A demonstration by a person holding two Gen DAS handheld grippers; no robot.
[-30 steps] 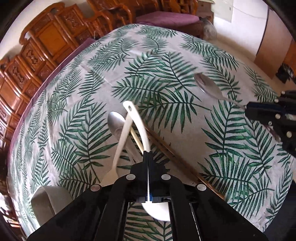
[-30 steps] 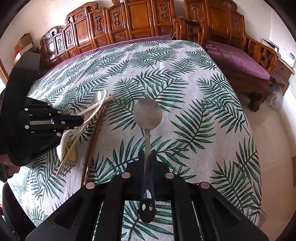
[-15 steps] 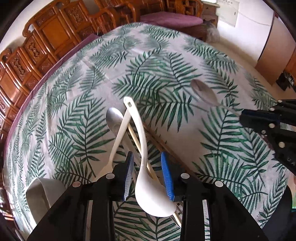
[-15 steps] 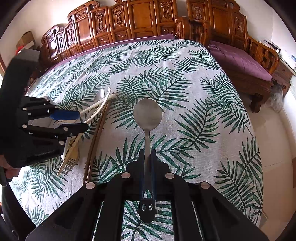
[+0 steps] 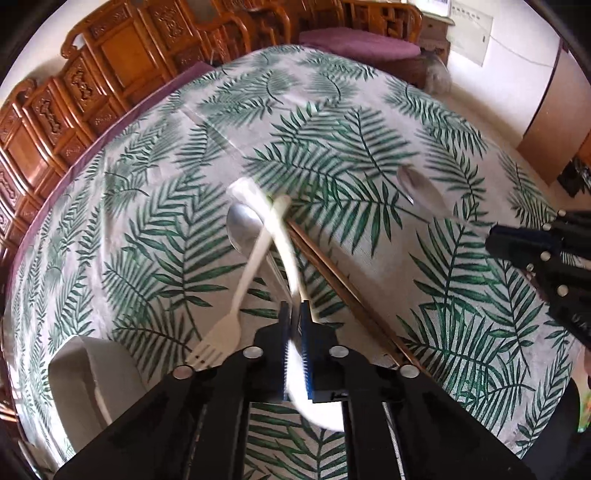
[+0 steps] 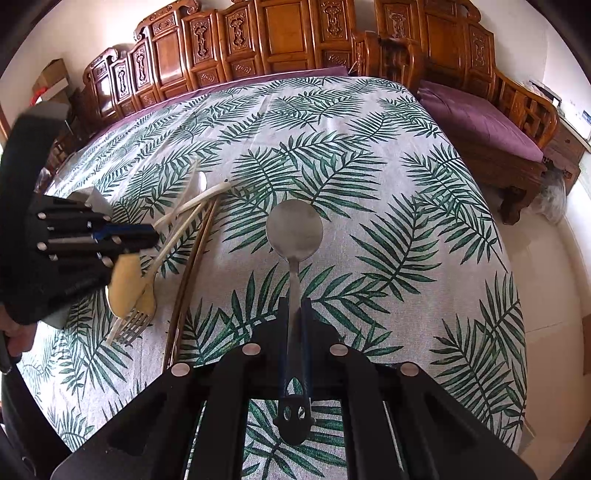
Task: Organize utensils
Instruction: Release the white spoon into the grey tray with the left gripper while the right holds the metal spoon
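While both claws are clamped on spoons, the sorting looks barely begun to us: nothing lies in a finished row, and we see no tray or holder.

Beyond both claws spreads the worktop (image 6: 369, 122) under a palm-leaf cloth, with carved wooden chairs (image 6: 280, 33) behind it. A grey bowl (image 5: 92, 376), one only, sits low to the left of the left claw (image 5: 294, 334).

That claw has just been closing, and it now pinches the white spoon (image 5: 280, 240) near its bowl, the handle running up and away. Just ahead of it the rest lies in a crossed heap: one white fork (image 5: 221, 339) at its left, one steel spoon (image 5: 243, 229) underneath, and dark chopsticks (image 5: 343, 295) slanting off to its right, which we read as one pair, though the rods blur together.

Well to the right, the right claw (image 6: 294, 306) grips a second steel spoon (image 6: 294, 229) by the handle, bowl pointing away over the cloth.

So we count three spoons, one fork, one pair of chopsticks, one bowl; the heap is left to separate.
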